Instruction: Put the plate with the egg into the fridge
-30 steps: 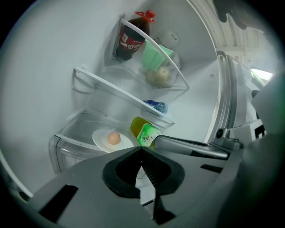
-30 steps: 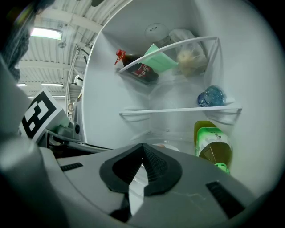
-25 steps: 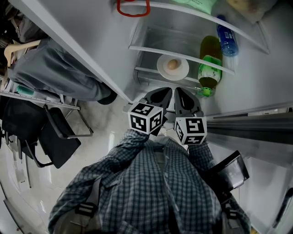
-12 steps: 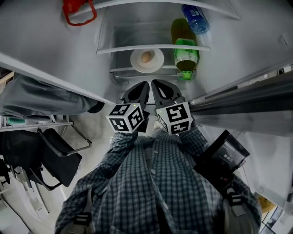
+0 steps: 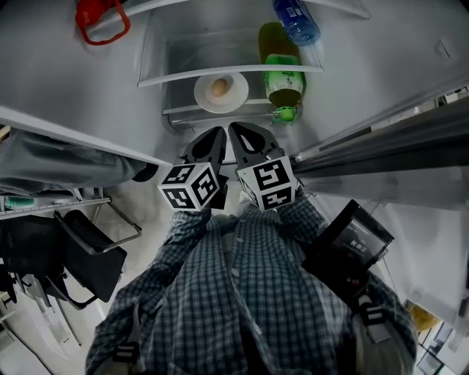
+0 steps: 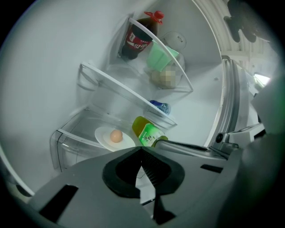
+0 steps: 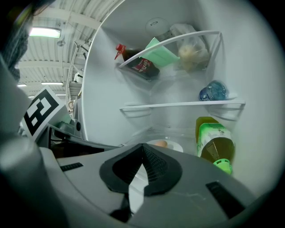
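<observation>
A white plate (image 5: 220, 93) with a brown egg (image 5: 218, 88) rests on the lower fridge shelf, to the left of a green bottle. My left gripper (image 5: 213, 139) and right gripper (image 5: 245, 136) hang side by side just in front of that shelf, both shut with nothing between the jaws. Neither touches the plate. In the left gripper view the plate (image 6: 114, 138) and egg (image 6: 116, 136) lie beyond my shut left gripper (image 6: 141, 152). The right gripper view shows the plate (image 7: 170, 145) just past my shut right gripper (image 7: 142, 147).
A green-labelled bottle (image 5: 283, 75) lies beside the plate, with a blue bottle (image 5: 296, 17) on the shelf above. A dark red-capped bottle (image 6: 136, 37) and bagged food sit on the top shelf. The fridge door (image 5: 381, 146) stands at right, and a black chair (image 5: 88, 245) at left.
The head view has swung, so the fridge interior sits further left and higher in the picture. Both grippers stay shut side by side; the plate has not moved on its shelf.
</observation>
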Demonstrator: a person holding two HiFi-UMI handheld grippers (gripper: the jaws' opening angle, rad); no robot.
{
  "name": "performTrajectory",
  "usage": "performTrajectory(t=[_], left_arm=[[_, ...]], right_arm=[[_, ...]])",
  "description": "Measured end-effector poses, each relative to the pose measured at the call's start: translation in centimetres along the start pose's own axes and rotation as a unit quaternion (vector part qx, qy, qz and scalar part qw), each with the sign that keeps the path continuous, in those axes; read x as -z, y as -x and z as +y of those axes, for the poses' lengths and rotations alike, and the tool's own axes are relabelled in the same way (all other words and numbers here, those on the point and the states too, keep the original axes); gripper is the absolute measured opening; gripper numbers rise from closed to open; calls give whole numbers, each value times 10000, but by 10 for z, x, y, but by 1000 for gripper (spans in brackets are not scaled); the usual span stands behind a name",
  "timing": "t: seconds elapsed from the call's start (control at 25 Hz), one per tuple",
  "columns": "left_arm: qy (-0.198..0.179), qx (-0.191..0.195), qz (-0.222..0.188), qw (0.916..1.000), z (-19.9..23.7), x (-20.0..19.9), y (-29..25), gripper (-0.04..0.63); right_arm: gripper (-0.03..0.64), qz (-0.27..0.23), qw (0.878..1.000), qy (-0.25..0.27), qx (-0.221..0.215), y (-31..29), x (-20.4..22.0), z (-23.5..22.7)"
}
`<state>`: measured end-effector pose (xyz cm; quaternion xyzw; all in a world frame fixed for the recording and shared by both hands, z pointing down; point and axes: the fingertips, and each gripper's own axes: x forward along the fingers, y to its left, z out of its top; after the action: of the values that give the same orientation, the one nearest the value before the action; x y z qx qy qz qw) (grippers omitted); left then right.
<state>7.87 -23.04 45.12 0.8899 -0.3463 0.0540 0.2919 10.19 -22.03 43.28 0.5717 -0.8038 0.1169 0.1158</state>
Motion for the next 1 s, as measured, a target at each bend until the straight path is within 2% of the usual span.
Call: performTrajectory(t=[1.0], left_arm=[[-13,-20,-11,10000,0,-2,-1,8]], right_arm=[[6,-5,10000,-14,-11,0,-2,0]])
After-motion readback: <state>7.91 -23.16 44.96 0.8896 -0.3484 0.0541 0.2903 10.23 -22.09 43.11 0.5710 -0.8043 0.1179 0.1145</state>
